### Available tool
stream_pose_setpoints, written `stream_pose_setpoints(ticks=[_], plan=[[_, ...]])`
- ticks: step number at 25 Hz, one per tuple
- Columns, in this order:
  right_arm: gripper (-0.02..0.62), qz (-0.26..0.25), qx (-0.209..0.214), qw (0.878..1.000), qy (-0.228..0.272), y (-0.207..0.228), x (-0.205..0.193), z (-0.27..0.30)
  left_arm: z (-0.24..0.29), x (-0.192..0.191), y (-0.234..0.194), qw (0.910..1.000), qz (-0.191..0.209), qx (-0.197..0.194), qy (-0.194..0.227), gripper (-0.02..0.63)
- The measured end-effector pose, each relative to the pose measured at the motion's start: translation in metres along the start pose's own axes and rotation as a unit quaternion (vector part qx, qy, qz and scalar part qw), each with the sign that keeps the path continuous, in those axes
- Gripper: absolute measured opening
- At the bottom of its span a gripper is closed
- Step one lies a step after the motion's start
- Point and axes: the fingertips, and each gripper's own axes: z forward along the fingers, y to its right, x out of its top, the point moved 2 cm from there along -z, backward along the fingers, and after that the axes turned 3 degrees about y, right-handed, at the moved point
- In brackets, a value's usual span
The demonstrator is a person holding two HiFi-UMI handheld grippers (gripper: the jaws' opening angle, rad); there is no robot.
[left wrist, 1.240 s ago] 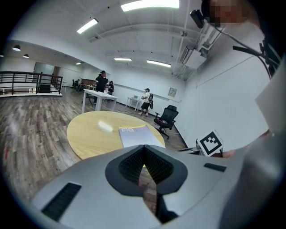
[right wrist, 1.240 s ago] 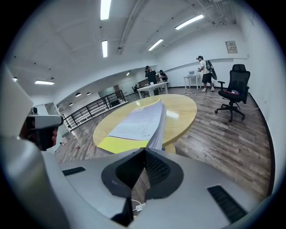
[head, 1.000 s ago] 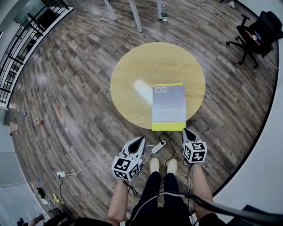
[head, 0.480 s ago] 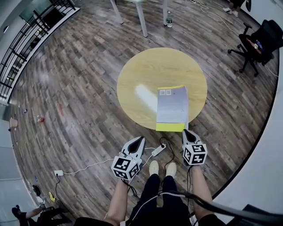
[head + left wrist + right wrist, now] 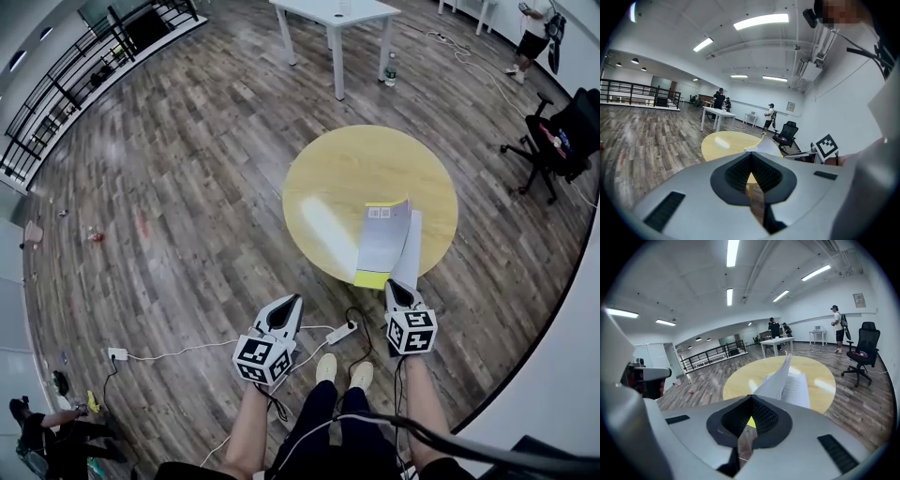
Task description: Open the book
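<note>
A book (image 5: 382,239) with a grey cover over a yellow back lies at the near right of the round yellow table (image 5: 347,178). Its cover and front leaves are raised along the right side, showing a white printed page (image 5: 411,246). My right gripper (image 5: 392,283) is at the book's near right corner, shut on the lifted cover. In the right gripper view the leaves (image 5: 780,376) rise straight from the jaw tips of the right gripper (image 5: 751,397). My left gripper (image 5: 294,300) hangs over the floor short of the table, shut and holding nothing. From the left gripper (image 5: 751,153) the book (image 5: 761,147) shows ahead.
A power strip (image 5: 339,331) and white cable lie on the floor by the person's feet. A black office chair (image 5: 562,141) stands to the right. A white table (image 5: 333,11) and a bottle (image 5: 390,70) are beyond. People stand far off.
The book's cover lay flat before and now stands lifted on its right side. Both grippers have risen a little, and the head view has swung so the table sits further right.
</note>
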Motion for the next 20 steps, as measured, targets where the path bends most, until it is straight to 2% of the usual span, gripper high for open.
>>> stream_pose_setpoints(ticks=[14,20], plan=[[0.003,-0.058,0.075,0.995,-0.003,-0.093,0.037,0.047,-0.064,0.015,-0.065,0.9962,-0.022,0.079,0.03,-0.002],[0.003,-0.077,0.11,0.991,-0.018,-0.139,0.032,0.075,-0.091,0.01,-0.098,0.9919,-0.038,0.114,0.04,-0.002]])
